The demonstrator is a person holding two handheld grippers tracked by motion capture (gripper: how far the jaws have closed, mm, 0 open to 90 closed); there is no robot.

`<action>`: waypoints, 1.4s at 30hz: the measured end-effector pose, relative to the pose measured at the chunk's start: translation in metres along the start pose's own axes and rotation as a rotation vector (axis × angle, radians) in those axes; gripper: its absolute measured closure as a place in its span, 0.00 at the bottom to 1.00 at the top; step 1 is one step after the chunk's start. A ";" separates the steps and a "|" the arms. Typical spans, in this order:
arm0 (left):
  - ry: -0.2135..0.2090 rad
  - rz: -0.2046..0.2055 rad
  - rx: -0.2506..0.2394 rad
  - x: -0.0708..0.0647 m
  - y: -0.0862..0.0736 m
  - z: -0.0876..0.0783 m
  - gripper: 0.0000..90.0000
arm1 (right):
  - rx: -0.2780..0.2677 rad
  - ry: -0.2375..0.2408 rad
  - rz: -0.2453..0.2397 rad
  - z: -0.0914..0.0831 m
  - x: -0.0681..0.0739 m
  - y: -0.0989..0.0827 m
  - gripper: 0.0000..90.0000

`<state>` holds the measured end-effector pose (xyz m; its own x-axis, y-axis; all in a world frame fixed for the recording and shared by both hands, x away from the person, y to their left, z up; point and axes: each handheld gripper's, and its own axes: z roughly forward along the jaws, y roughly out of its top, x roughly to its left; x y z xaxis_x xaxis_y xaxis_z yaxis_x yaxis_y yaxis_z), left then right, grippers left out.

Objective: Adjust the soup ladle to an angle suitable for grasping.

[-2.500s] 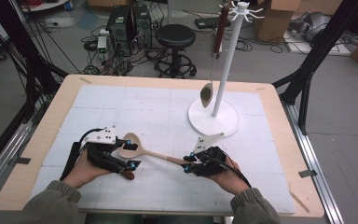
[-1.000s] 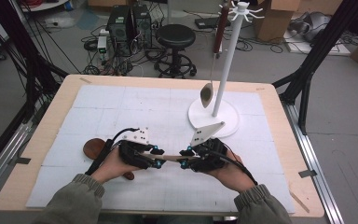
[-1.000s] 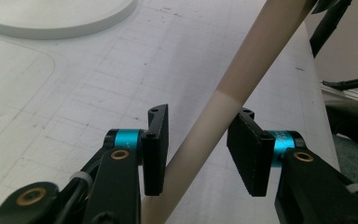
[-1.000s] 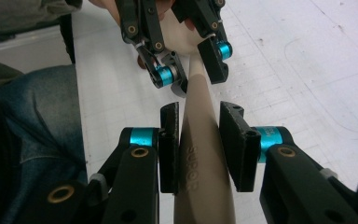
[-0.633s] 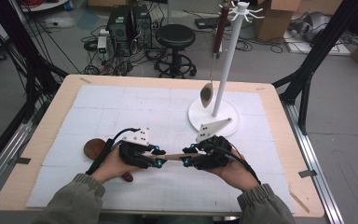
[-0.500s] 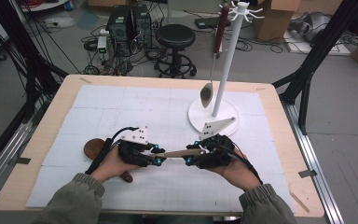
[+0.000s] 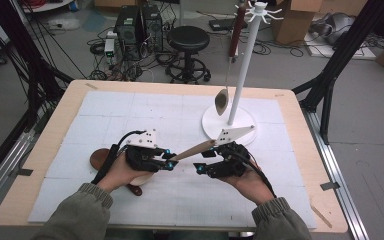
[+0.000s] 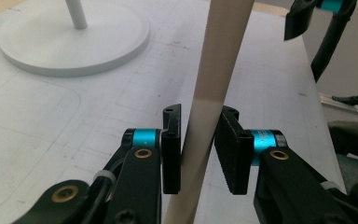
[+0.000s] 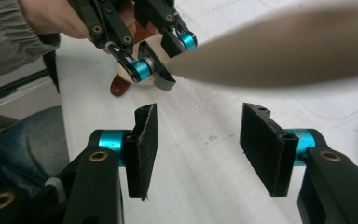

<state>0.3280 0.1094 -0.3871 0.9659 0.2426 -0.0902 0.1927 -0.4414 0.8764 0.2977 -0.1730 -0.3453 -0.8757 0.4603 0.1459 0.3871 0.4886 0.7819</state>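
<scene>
Left gripper (image 8: 198, 149) jaws just closing, clamped on wooden spatula handle (image 7: 196, 148), raised over mat. Right gripper (image 9: 198, 149) jaws just opening, apart, empty. Risk: single grip; spatula may pivot, drop.

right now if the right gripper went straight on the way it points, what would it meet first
Probably the left gripper, which faces it and holds the wooden spoon; the spoon's handle crosses above the open right gripper, though depth is hard to judge.
</scene>
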 end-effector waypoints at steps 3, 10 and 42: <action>0.006 0.003 -0.001 0.002 0.000 -0.001 0.82 | -0.028 -0.004 0.014 0.002 0.001 0.002 0.52; 0.010 0.003 -0.014 -0.001 0.008 0.000 0.84 | -0.088 -0.015 0.034 0.012 0.003 0.011 0.54; -0.052 0.000 -0.095 -0.009 0.026 -0.013 0.73 | -0.234 0.073 0.022 0.005 0.009 0.040 0.82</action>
<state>0.3223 0.1077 -0.3576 0.9742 0.1960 -0.1121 0.1774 -0.3573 0.9170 0.3065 -0.1455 -0.3152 -0.8898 0.4099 0.2008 0.3361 0.2908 0.8958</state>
